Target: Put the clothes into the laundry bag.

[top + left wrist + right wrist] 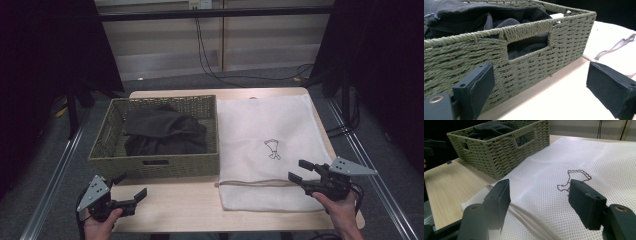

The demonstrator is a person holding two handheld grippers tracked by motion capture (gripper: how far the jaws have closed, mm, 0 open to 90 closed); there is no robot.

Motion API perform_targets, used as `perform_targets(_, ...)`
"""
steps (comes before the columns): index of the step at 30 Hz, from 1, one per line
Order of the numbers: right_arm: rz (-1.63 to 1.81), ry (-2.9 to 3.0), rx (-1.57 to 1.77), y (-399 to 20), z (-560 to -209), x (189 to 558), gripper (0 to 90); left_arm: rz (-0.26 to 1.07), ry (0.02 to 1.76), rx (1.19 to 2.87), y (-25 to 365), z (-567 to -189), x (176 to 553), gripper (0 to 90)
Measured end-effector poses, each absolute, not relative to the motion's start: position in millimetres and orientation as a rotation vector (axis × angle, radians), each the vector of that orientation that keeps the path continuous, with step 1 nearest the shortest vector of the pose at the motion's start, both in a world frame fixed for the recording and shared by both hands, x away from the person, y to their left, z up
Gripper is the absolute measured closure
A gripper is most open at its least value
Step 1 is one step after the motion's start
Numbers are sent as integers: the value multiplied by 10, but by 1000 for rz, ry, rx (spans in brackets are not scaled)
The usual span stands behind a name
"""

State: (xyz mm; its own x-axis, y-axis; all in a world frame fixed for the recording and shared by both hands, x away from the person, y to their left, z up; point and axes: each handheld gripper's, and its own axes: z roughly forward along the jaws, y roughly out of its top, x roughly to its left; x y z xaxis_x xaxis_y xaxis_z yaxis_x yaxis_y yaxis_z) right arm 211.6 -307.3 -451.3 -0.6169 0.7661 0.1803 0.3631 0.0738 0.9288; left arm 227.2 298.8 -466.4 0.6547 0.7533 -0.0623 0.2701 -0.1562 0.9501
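Left gripper (131,186) is sitting at the table's (175,210) near-left corner, held in the person's left hand (100,222). Jaws are standing apart with nothing between them, released. They are pointing at the basket's (155,164) front wall, close to it but not touching; in the left gripper view the basket (529,62) and its handle cutout are showing between the jaws.

Dark cloth (165,132) is lying bunched inside the basket, filling most of it and rising about to the rim. Basket is sitting on the left half of the table.

Right gripper (298,170) is hovering over the near-right part of the mesh bag (265,145), held in the right hand (342,212). Jaws are gaping, empty, released. In the right gripper view the bag (579,157) is lying flat under the jaws, with its drawstring (529,218) running just below the left jaw. Whether a jaw tip is grazing the mesh is hard to tell from these angles, probably clear of it.

Bag is lying flat on the right half of the table, its left edge just beside the basket. Small dark cord loop (272,149) is lying on the bag near its middle.
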Motion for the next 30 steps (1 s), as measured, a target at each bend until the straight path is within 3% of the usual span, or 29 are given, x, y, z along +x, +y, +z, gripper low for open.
perform_targets(13, 1547, 2094, 1115, -3062, -4540, 2157, 438, 534, 846, 1767, 2946, -4671, 2293, 80)
perform_targets(23, 1545, 2184, 1075, -2969, -4546, 2195, 549, 525, 801, 1819, 2867, -4663, 2241, 170)
perform_targets(25, 1542, 2214, 1058, -2933, -4550, 2207, 580, 501, 775, 1821, 2815, -4662, 2220, 233)
perform_targets(30, 1477, 2285, 1041, -2846, -4594, 2275, 571, 482, 717, 1878, 2670, -4663, 2217, 303)
